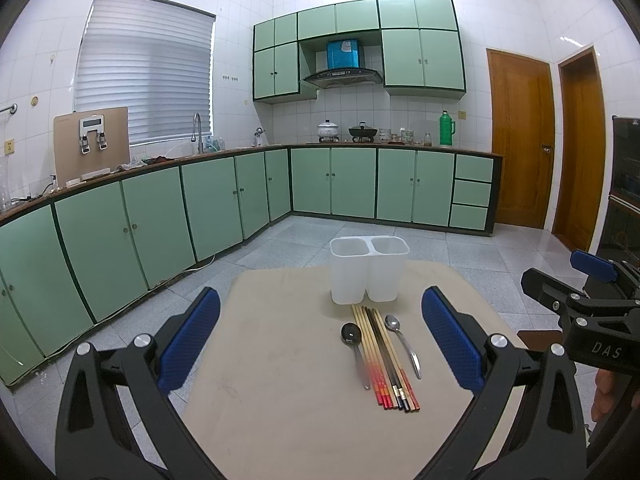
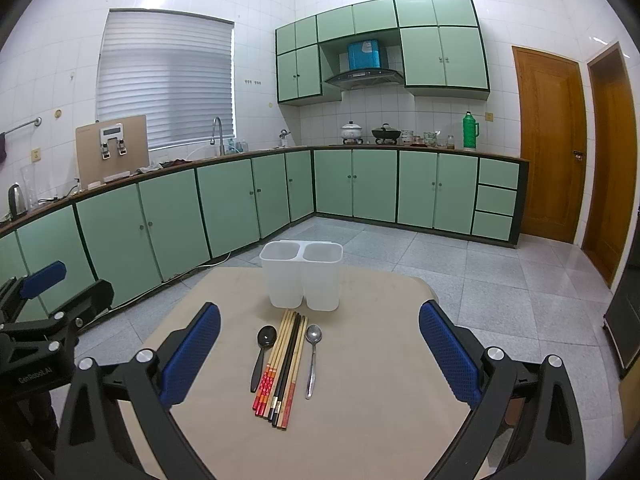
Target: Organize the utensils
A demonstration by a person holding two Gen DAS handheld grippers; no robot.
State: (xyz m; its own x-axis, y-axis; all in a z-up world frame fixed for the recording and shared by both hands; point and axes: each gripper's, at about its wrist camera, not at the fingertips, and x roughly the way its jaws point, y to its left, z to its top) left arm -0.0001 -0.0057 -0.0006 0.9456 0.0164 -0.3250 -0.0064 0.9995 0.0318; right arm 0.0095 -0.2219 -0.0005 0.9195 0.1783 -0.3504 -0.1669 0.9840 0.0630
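A white two-compartment utensil holder [image 1: 368,270] [image 2: 302,280] stands upright and empty at the far side of the beige table [image 1: 280,400] [image 2: 380,400]. In front of it lie several chopsticks [image 1: 384,356] [image 2: 284,368] in a bundle, a dark spoon [image 1: 354,344] [image 2: 262,354] on their left and a silver spoon [image 1: 402,342] [image 2: 313,356] on their right. My left gripper [image 1: 320,344] hovers open above the table's near side, nothing between its blue pads. My right gripper [image 2: 320,356] is open too, holding nothing, and shows at the right edge of the left wrist view [image 1: 580,280].
The table stands in a kitchen with green cabinets [image 1: 224,196] along the left and back walls, wooden doors [image 1: 520,136] at right. Grey tiled floor [image 1: 440,248] surrounds the table. A dark appliance [image 1: 626,184] stands at the far right.
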